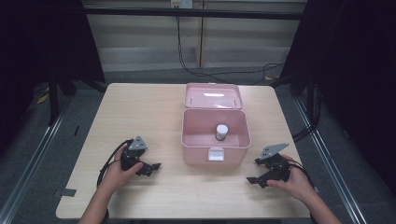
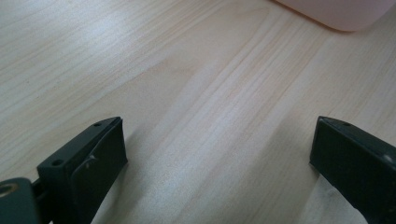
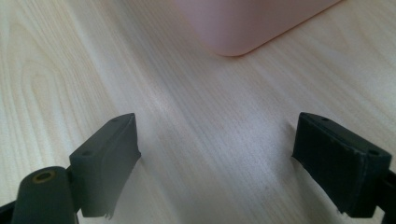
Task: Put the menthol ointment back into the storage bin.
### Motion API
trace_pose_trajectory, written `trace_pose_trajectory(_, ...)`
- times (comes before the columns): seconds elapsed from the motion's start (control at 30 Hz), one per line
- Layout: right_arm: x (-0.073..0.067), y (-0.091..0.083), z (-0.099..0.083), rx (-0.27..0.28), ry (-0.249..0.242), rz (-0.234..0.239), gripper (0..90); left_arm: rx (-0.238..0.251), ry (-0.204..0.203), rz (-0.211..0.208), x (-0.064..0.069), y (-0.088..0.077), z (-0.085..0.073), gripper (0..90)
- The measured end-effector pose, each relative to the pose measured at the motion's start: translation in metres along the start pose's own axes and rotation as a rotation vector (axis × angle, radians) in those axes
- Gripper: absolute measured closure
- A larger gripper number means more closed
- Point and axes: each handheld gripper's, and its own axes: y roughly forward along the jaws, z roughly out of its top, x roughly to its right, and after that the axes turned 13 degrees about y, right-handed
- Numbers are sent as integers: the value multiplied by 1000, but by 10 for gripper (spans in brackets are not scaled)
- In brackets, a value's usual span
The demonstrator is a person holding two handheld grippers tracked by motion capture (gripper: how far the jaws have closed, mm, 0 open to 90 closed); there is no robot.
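A pink plastic box [image 1: 215, 140] stands open in the middle of the table, its lid [image 1: 213, 95] tipped back. Inside it a small white-capped bottle [image 1: 222, 132] stands upright. My left gripper [image 1: 152, 168] rests on the table left of the box, open, with bare wood between its jaws [image 2: 219, 144]. My right gripper [image 1: 254, 175] rests on the table right of the box, open and holding nothing [image 3: 217, 149]. A rounded corner of the box [image 3: 243, 23] lies ahead of the right gripper, and another corner of the box [image 2: 341, 11] ahead of the left.
The light wooden table [image 1: 140, 107] has bare wood around the box. A white latch [image 1: 215, 154] sits on the box's front wall. Black cables [image 1: 196, 70] run across the floor behind the table. Dark curtains hang at both sides.
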Motion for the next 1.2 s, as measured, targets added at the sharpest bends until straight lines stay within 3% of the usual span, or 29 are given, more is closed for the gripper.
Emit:
trace_pose_trajectory(0.37, 0, 3, -8, 61, -53, -4, 112, 0, -3, -1, 0, 0, 0, 31)
trace_pose_trajectory(0.63, 2, 5, -9, 93, -44, -2, 105, 0, -3, -1, 0, 0, 0, 31)
trace_pose_trajectory(0.87, 4, 8, -14, 159, -33, 4, 100, 1, -5, 0, 0, 0, 0, 31)
trace_pose_trajectory(1.2, 4, 8, -14, 159, -31, 5, 99, -1, -3, -1, 0, 0, 0, 31)
